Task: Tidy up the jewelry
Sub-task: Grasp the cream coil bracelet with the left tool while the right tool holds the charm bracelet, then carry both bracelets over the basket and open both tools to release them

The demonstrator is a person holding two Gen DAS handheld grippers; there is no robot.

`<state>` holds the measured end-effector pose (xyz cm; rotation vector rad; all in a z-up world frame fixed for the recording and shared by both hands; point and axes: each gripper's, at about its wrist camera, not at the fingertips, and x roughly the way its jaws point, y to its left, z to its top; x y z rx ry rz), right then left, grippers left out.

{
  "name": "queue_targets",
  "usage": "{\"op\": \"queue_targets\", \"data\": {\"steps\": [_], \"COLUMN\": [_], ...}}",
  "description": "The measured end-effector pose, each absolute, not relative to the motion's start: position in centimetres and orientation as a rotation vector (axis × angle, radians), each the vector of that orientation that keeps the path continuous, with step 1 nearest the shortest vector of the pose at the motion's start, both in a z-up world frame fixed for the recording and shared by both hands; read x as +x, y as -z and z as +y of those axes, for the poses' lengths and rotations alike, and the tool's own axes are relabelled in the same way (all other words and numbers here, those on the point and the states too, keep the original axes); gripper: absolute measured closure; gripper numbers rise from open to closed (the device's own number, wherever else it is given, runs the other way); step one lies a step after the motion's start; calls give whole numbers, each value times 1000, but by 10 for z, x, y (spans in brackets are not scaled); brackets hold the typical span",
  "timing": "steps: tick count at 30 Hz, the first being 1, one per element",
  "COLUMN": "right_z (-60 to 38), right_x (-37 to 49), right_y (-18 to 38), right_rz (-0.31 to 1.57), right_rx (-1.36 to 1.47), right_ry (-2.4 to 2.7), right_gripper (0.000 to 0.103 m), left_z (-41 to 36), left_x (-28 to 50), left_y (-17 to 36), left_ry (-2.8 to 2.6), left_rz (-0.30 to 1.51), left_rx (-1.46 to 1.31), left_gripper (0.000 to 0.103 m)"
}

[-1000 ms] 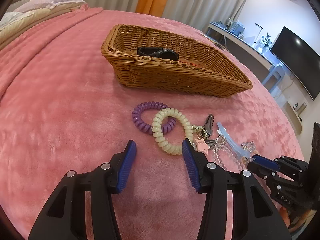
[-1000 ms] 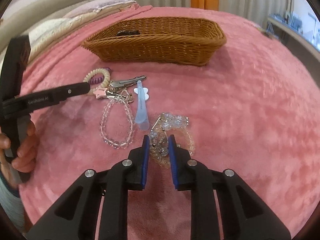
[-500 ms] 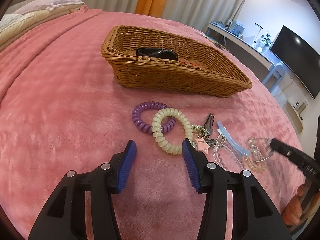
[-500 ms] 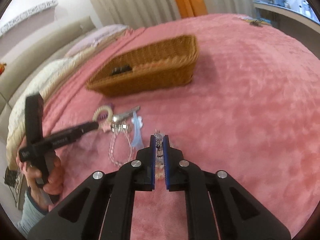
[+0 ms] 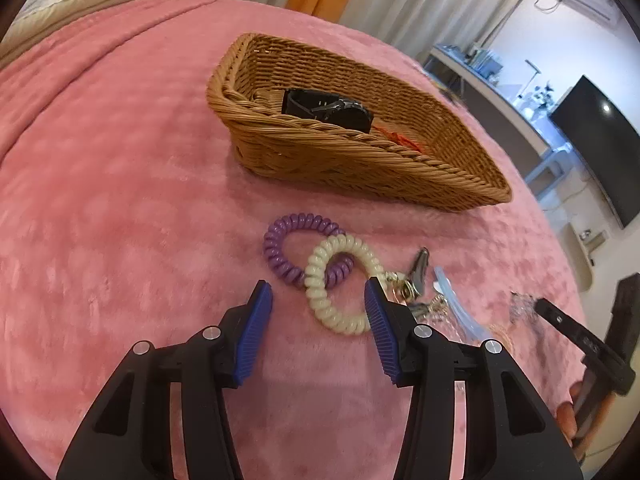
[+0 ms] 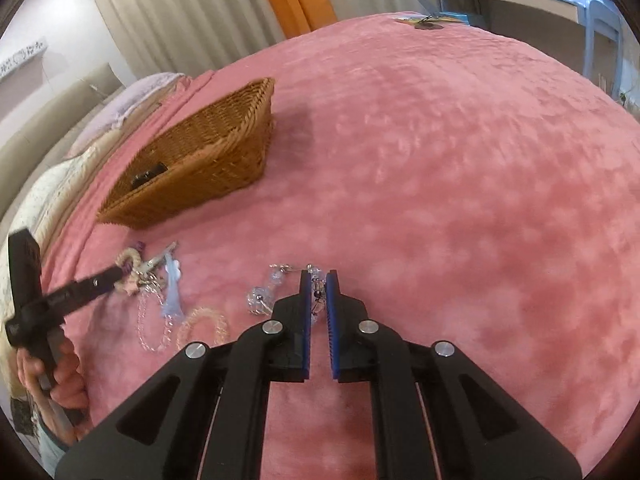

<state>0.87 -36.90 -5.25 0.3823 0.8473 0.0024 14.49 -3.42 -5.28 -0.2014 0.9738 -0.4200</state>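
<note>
My left gripper (image 5: 317, 285) hovers low over the pink bed, its jaws closing. A cream coil bracelet (image 5: 340, 325) lies between its tips, untouched by the pads, looped through a purple coil bracelet (image 5: 280, 248). My right gripper (image 6: 319, 276) is shut on a clear crystal bead strand (image 6: 260, 298), which dangles to the left of its pads. In the left wrist view its tip (image 5: 544, 308) shows at the right edge. The wicker basket (image 5: 360, 160) stands beyond the jewelry and holds a black watch (image 5: 324, 110).
On the blanket lie a silver clip (image 5: 420, 268), a pale blue hair clip (image 6: 172, 292), a clear bead bracelet (image 6: 152, 328) and a peach bead bracelet (image 6: 204, 320). A person's hand (image 6: 60, 376) grips the left tool. A desk and a TV stand past the bed's right edge.
The right gripper closed on the crystal strand, lifted it off the peach bracelet and swung right while rolling. The left gripper stayed over the coil bracelets and rolled slightly.
</note>
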Motion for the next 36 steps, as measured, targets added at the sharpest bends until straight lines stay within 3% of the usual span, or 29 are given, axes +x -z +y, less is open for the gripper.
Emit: {"op": "queue_targets", "data": {"steps": [3,5,6,7,9,19,20,22,24,36], "right_z": [-370,-370,-370,-370,-368,-325,-325,-324,-321,-320], "right_x": [3,-1,-3,-4,-7,16,18,19,18,-5], "right_y": [52,49,48,46,44,62,64,65,65,35], "right_rz": [842,826,818,811,800,890,894,893,888,757], "right_rx": [367,341,334,333,319,80,74,65,54,88], "right_ry": [-23,-10,-9,-12,-10,30,35,21,11,-19], "right_gripper": [96,91,80,65,51,52,55,83,92,95], "left_z": [-46,-48,-47,-45,-38,-24,-25,-25,-23,-15], "left_x": [144,140,138,135,129,92,89,84,82,66], "left_y": [55,54,53,53,52,54,54,55,55,35], "left_ry": [345,334,335,336,351,402,406,414,426,521], "left_rz": [962,944,936,932,925,904,904,903,904,783], "left_rx": [-118,-92,-91,-96,-122,-152,-146,-147,-156,-213], "left_gripper": [75,80,90,93,94,94,94,94,94,94]}}
